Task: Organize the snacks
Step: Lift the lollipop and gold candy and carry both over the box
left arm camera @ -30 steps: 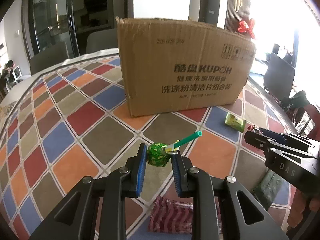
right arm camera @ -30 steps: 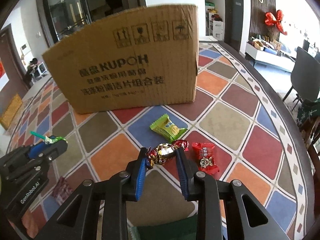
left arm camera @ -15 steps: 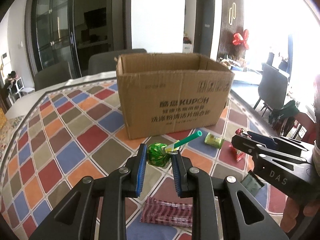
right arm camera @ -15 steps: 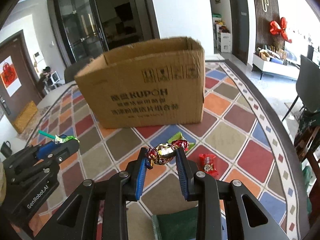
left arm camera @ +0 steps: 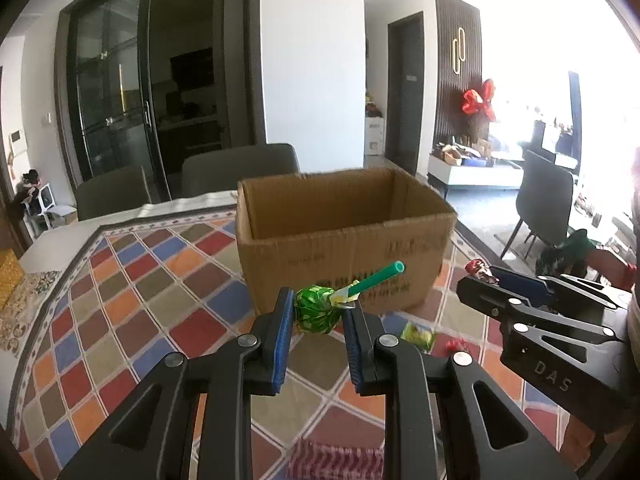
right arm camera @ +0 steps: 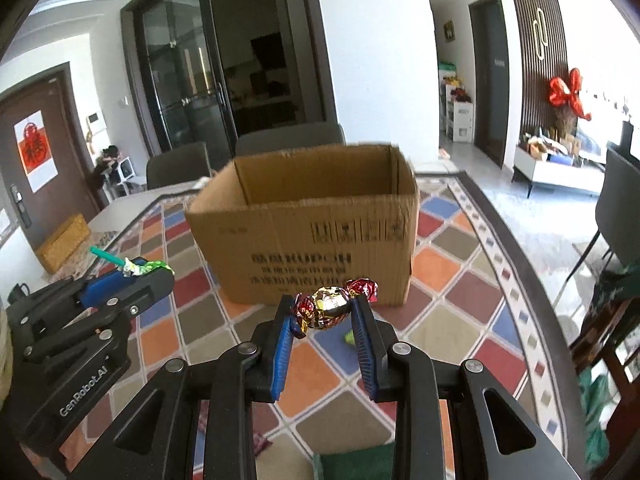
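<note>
Both claws pinch sweets: left (left arm camera: 316, 316) lollipop (left arm camera: 316, 314), right (right arm camera: 324, 312) foil candy (right arm camera: 330, 307) (red door (right arm camera: 38, 160) right-view only).

right gripper (left arm camera: 480, 276): "DAS" | left gripper (right arm camera: 148, 270): "GenRobot.AI" | cardboard box (right arm camera: 304, 232): "KUPOH"

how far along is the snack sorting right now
Nothing visibly packed yet: the cardboard box shows only bare inner walls, its floor hidden. In hand: the left gripper clamps a green lollipop, the right gripper a gold-and-red candy. Left: a green packet, red candy and striped packet on the table.
</note>
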